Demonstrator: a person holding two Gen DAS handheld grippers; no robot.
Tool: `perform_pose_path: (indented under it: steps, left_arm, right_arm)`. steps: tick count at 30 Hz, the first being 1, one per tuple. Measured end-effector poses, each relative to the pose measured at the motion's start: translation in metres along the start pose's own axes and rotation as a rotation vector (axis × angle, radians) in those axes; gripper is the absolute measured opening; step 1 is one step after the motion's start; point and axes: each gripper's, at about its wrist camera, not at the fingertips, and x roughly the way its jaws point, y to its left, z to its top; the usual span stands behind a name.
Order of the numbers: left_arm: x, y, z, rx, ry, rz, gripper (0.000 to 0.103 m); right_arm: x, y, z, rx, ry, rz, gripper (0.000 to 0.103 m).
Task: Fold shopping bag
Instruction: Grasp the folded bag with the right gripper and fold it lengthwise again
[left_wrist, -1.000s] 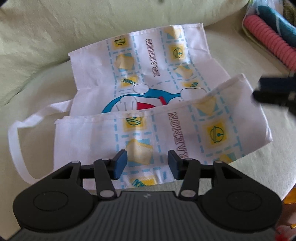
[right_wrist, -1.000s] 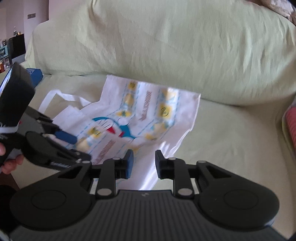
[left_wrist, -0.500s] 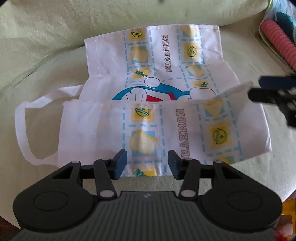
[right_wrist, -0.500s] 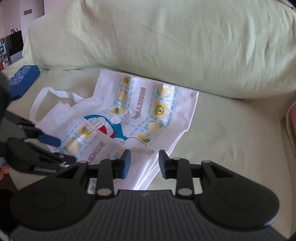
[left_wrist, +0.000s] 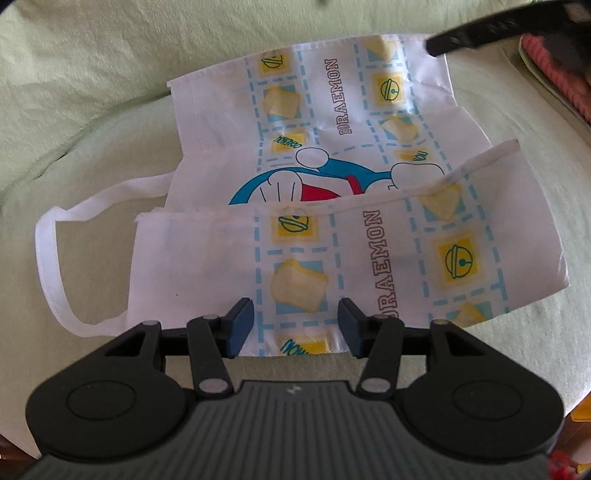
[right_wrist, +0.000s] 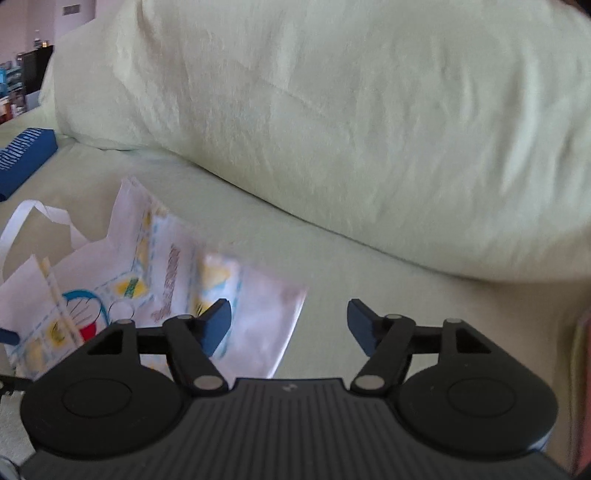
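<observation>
A white Doraemon shopping bag (left_wrist: 369, 236) lies on the pale green couch seat, its near part folded over the rest, its white handle loop (left_wrist: 55, 266) sticking out left. My left gripper (left_wrist: 293, 326) is open and empty just above the bag's near edge. My right gripper (right_wrist: 290, 323) is open and empty above the bag's far right corner (right_wrist: 258, 317); it shows as a dark blurred shape in the left wrist view (left_wrist: 517, 29).
A large green back cushion (right_wrist: 351, 129) rises behind the seat. A blue box (right_wrist: 22, 158) lies at the far left. A pink ribbed item (left_wrist: 561, 77) sits at the right edge of the couch.
My right gripper has opened wider, let go of the folded edge and swung to the far right corner of the bag. My left gripper has drawn back slightly.
</observation>
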Motion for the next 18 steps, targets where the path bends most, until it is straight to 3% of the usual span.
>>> perform_pose_path:
  steps: [2,3,4,7,8,11,14,18]
  left_arm:
    - [-0.001,0.000,-0.001,0.003,-0.004,0.002,0.058]
    - [0.000,0.000,-0.001,0.005,-0.006,0.002,0.058]
    - [0.000,0.001,-0.001,0.006,-0.008,0.004,0.058]
    - [0.000,0.004,-0.001,0.008,-0.010,0.018,0.059]
    - [0.000,0.005,-0.001,0.008,-0.010,0.020,0.059]
    - [0.001,0.015,-0.003,0.010,-0.010,0.038,0.059]
    - [0.000,0.028,-0.007,0.018,-0.019,0.061,0.058]
    - [-0.003,0.047,-0.008,0.006,-0.034,0.079,0.058]
  right_arm:
    - [0.012,-0.005,0.001,0.004,0.027,0.049,0.065]
    - [0.016,-0.005,0.000,0.006,0.036,0.076,0.059]
    - [0.016,-0.004,-0.003,0.003,0.036,0.116,0.034]
    - [0.001,0.003,-0.014,-0.015,-0.010,0.173,0.015]
    - [-0.011,0.008,-0.019,-0.029,-0.034,0.207,0.014]
    - [-0.044,0.045,-0.040,-0.175,-0.045,0.203,0.014]
    - [-0.072,0.095,-0.069,-0.340,0.008,0.187,0.014]
    - [-0.091,0.145,-0.098,-0.416,0.082,0.161,0.014]
